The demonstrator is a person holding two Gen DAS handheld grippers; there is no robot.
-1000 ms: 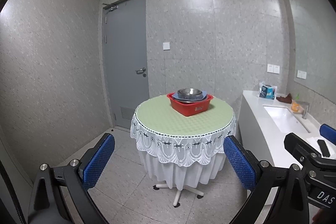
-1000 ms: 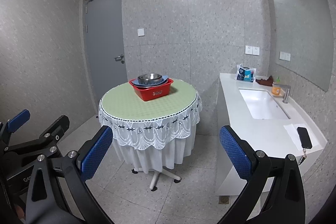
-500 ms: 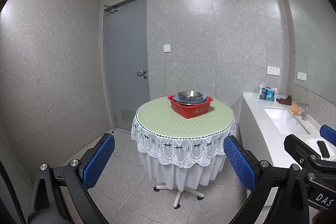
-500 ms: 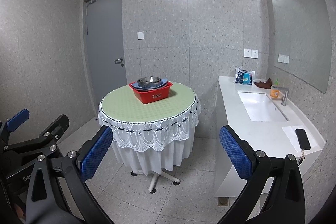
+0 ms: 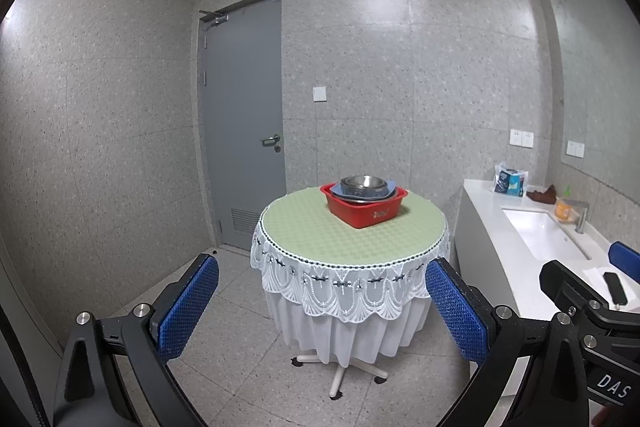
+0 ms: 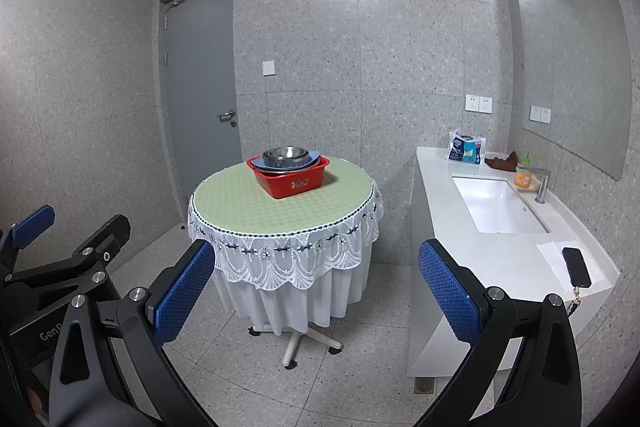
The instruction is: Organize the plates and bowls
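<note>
While both claws (image 5: 322, 303) (image 6: 316, 285) gape empty: one red basin (image 5: 364, 207), perhaps three stacked dishes (image 5: 363, 185).

The left handheld two-finger gripper (image 5: 322, 307) has black angular plastic arms with silver round screw heads at the joints. Its fingers carry blue textured rubber pads (image 5: 188, 307). The right handheld two-finger gripper (image 6: 316, 291) is built alike: black frame, silver screws, blue dimpled pads (image 6: 448, 291). White lettering, partly cut off, marks each black housing.
</note>
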